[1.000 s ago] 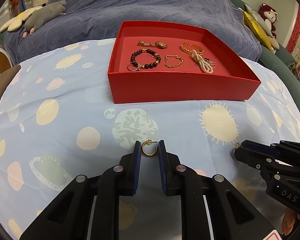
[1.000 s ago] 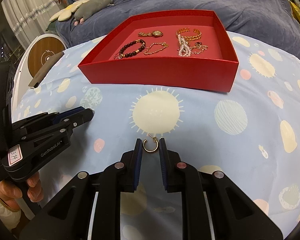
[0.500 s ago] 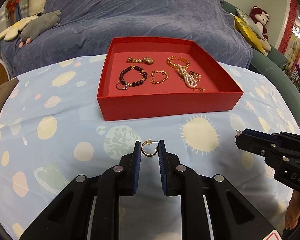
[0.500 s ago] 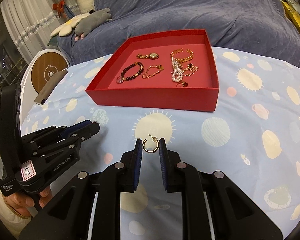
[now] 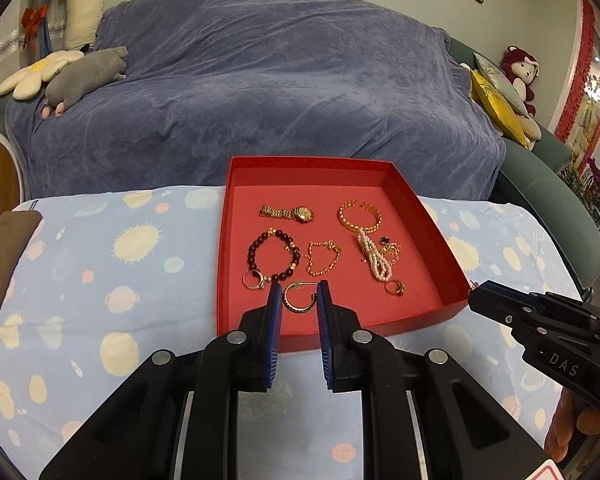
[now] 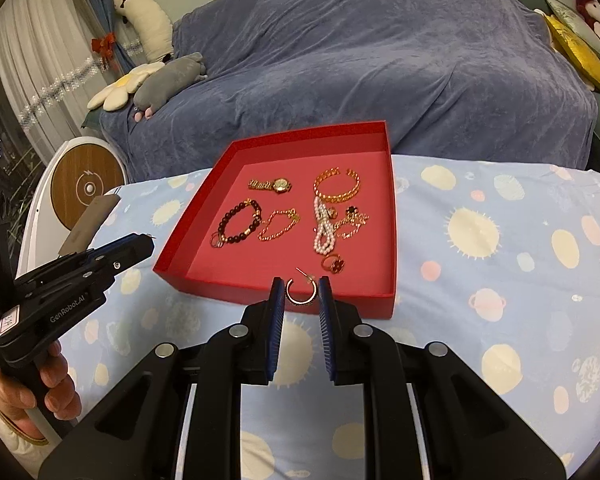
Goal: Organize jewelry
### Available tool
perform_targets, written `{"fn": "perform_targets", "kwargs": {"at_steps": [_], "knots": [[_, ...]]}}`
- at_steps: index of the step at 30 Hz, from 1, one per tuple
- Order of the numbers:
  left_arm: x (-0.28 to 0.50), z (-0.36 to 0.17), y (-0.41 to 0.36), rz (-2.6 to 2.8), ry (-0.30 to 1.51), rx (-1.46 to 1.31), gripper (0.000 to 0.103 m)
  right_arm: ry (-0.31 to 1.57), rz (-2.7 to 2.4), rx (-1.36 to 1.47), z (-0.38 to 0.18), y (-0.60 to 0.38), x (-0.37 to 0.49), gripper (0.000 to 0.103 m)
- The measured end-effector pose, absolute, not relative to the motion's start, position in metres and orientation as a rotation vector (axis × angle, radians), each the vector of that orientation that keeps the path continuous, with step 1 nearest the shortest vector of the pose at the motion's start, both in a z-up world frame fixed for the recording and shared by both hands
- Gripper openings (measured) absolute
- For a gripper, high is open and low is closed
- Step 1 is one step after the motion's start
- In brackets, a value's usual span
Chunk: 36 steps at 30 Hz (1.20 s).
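Each gripper is shut on a gold hoop earring. My left gripper (image 5: 299,296) holds one hoop earring (image 5: 299,298) over the front part of the red tray (image 5: 430,216). My right gripper (image 6: 301,290) holds the other hoop earring (image 6: 301,290) above the tray's front wall (image 6: 276,294). The tray holds a gold watch (image 5: 288,213), a dark bead bracelet (image 5: 274,255), a thin gold chain (image 5: 323,263), a gold cuff (image 5: 359,216), a pearl strand (image 5: 374,258) and rings (image 5: 395,288). The right gripper shows at the left wrist view's right edge (image 5: 476,292). The left gripper shows at the right wrist view's left (image 6: 148,240).
The tray stands on a light blue cloth with planet and sun prints (image 5: 100,264). Behind it is a sofa under a dark blue cover (image 5: 280,80) with plush toys (image 5: 80,76). A brown flat object (image 5: 4,252) lies at the cloth's left edge.
Both grippers have risen and moved forward with their earrings, from low over the cloth to the tray's front edge. The tray now appears from higher up.
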State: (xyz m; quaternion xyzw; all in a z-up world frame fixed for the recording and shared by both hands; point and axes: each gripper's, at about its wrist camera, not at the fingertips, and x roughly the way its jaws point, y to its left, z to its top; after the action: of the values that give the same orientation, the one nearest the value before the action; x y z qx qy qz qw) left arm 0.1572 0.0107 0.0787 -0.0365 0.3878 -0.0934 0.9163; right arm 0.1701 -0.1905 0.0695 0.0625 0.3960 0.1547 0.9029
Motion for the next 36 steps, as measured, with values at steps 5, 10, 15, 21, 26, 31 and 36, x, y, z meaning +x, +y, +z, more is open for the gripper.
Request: {"fn": "perform_targets", "kwargs": {"at_steps": [5, 10, 15, 21, 26, 31, 36], "knots": [[0.180, 0.076, 0.009, -0.182, 0.804, -0.082, 0.014, 0.805, 0.310, 0.134, 0.075, -0.190, 0.193, 0.017], [0.198, 0.070, 0.003, -0.177, 0.818, -0.076, 0.015, 0.814, 0.295, 0.138, 0.067, -0.189, 0.212, 0.017], [0.212, 0.061, 0.000, -0.175, 0.833, -0.072, 0.015, 0.842, 0.282, 0.165, 0.055, -0.193, 0.227, 0.017], [0.224, 0.051, 0.002, -0.165, 0.852, -0.086, 0.015, 0.859, 0.273, 0.157, 0.043, -0.192, 0.237, 0.017], [0.230, 0.048, 0.008, -0.151, 0.875, -0.126, 0.030, 0.862, 0.270, 0.168, 0.040, -0.194, 0.242, 0.019], [0.222, 0.059, 0.016, -0.142, 0.855, -0.156, 0.040, 0.822, 0.271, 0.183, 0.057, -0.201, 0.226, 0.035], [0.197, 0.074, 0.021, -0.142, 0.831, -0.147, 0.040, 0.791, 0.285, 0.178, 0.078, -0.205, 0.190, 0.042]]}}
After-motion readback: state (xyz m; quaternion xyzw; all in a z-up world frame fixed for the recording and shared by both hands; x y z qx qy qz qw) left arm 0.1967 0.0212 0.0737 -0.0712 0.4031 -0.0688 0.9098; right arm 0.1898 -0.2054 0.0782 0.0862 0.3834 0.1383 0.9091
